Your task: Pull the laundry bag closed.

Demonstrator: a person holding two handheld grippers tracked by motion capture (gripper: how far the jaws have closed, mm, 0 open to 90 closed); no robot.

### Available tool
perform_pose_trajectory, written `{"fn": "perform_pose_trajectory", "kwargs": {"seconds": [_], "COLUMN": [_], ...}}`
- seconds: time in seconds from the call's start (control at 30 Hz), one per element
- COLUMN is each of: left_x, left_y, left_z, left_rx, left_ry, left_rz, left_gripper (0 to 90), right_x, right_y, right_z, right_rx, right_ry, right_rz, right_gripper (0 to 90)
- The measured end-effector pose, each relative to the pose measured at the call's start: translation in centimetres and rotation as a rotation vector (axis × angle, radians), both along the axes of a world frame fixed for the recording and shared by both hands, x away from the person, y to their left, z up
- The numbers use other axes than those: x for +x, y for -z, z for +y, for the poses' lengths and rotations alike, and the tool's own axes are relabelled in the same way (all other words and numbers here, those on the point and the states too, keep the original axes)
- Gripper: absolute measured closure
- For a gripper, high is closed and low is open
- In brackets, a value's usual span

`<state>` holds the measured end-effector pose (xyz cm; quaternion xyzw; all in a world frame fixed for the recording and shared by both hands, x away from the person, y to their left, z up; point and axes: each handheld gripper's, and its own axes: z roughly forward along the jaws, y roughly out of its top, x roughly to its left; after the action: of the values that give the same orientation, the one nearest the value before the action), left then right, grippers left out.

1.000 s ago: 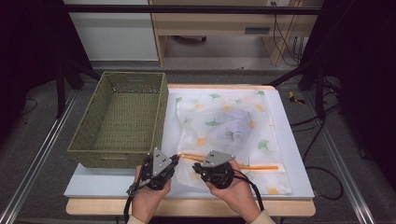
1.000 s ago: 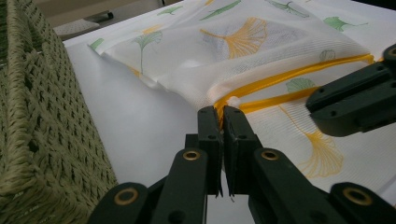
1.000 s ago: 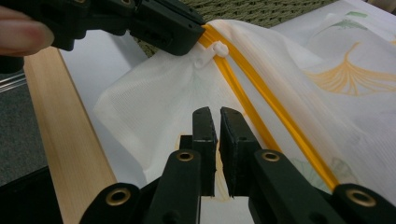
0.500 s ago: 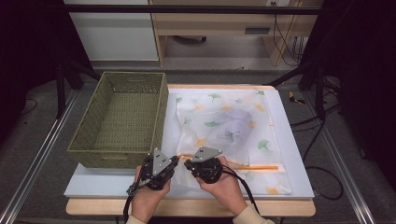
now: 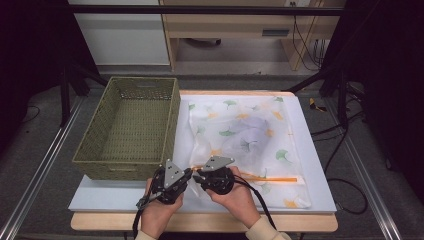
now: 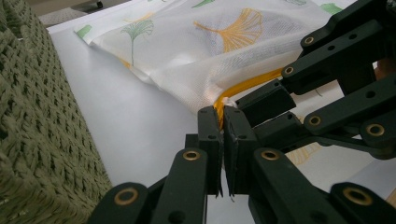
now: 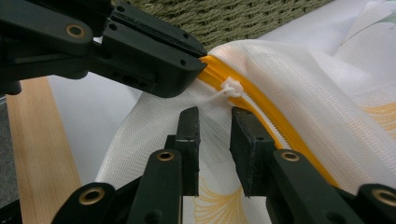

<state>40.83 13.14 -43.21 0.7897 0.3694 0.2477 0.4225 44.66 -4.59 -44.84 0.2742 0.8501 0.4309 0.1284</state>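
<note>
A white mesh bag point(image 5: 250, 135) printed with ginkgo leaves lies flat on the table, its orange zipper point(image 5: 272, 178) running along the near edge. My left gripper point(image 5: 190, 173) is shut on the zipper's left end point(image 6: 219, 106), with the bag cloth pinched between its jaws point(image 6: 222, 140). My right gripper point(image 5: 198, 175) faces it from the right, tip to tip. Its jaws have just been opening and stand a little apart point(image 7: 215, 135), with mesh lying behind the gap. The white zipper pull point(image 7: 229, 88) sits just past its fingertips, untouched.
A green woven basket point(image 5: 120, 170) stands empty on the left half of the white table top point(image 5: 110, 197), close beside the left gripper. The table's wooden front edge point(image 5: 200, 222) runs under the person's wrists. Metal rails flank the table.
The right gripper has slid left along the zipper until it meets the left gripper, and its jaws have parted. The left gripper has kept still on the zipper end.
</note>
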Motion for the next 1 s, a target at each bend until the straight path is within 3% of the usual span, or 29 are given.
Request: {"fn": "perform_pose_trajectory", "kwargs": {"seconds": [0.17,0.57,1.0], "left_x": [0.1,0.0,0.0], "left_y": [0.1,0.0,0.1], "left_z": [0.2,0.1,0.0], "left_rx": [-0.003,-0.005,-0.004], "left_ry": [0.001,0.003,0.009], "left_rz": [0.010,0.005,0.005], "left_gripper": [86.4,86.5,86.5], "right_x": [0.0,0.5,0.9], "right_y": [0.1,-0.5,-0.8], "right_z": [0.1,-0.2,0.1], "right_rx": [-0.001,0.003,-0.019], "right_ry": [-0.013,0.001,-0.001], "right_rz": [0.001,0.001,0.045], "right_gripper": [70.6,80.6,83.7]}}
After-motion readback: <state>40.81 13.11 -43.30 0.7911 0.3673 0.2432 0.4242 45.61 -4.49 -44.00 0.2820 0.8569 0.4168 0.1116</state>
